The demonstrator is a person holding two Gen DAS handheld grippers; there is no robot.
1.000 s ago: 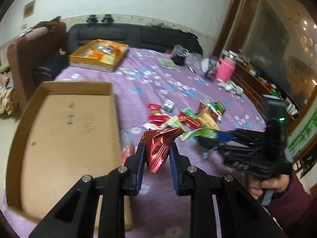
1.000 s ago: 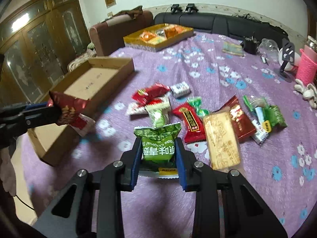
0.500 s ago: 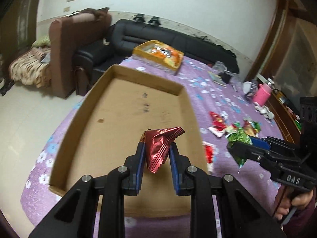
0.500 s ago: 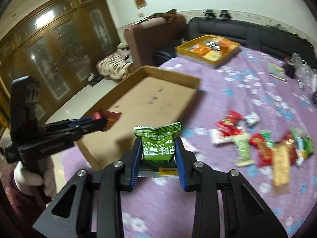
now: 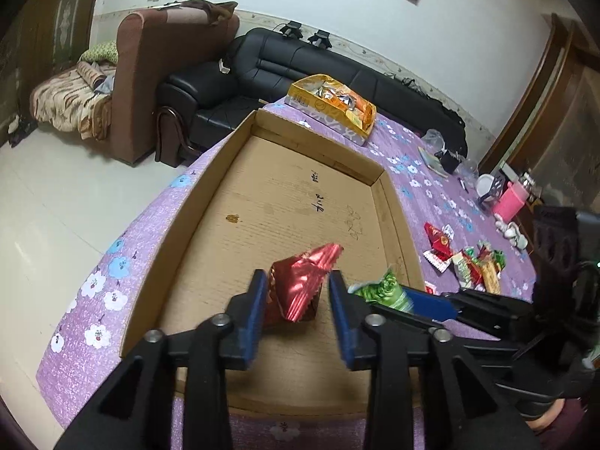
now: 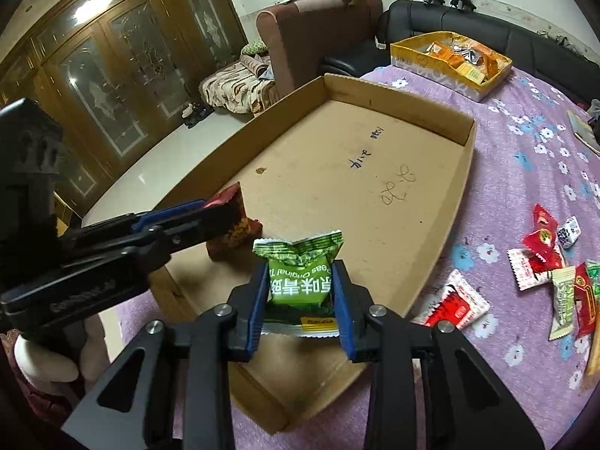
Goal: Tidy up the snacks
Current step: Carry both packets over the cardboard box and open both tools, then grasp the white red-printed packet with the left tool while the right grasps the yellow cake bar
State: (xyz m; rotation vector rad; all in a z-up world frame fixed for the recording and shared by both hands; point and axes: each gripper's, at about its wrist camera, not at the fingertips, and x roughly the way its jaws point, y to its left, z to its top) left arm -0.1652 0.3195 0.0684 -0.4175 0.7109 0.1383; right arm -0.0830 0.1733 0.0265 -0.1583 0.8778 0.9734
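A shallow cardboard box (image 5: 300, 187) lies on the purple flowered cloth. My left gripper (image 5: 296, 281) hovers over the box's near end. Its jaws are opening around a red foil snack packet (image 5: 303, 288), and a gap shows at the right pad. In the right wrist view that red packet (image 6: 230, 225) sits low by the box floor at the left gripper's (image 6: 210, 217) tips. My right gripper (image 6: 300, 268) is over the box's near edge. Its jaws are starting to open, and both pads still touch a green pea snack packet (image 6: 300, 281). The green packet (image 5: 382, 292) also shows close beside the red one.
Several loose snack packets (image 6: 543, 262) lie on the cloth right of the box. A yellow box of snacks (image 5: 330, 103) stands beyond its far end. A pink cup (image 5: 510, 202) and small items are at the far right. The table edge drops to the floor on the left.
Both grippers have swung from the snack pile to above the cardboard box. The left jaws have widened around the red packet. The green packet has come up close beside it.
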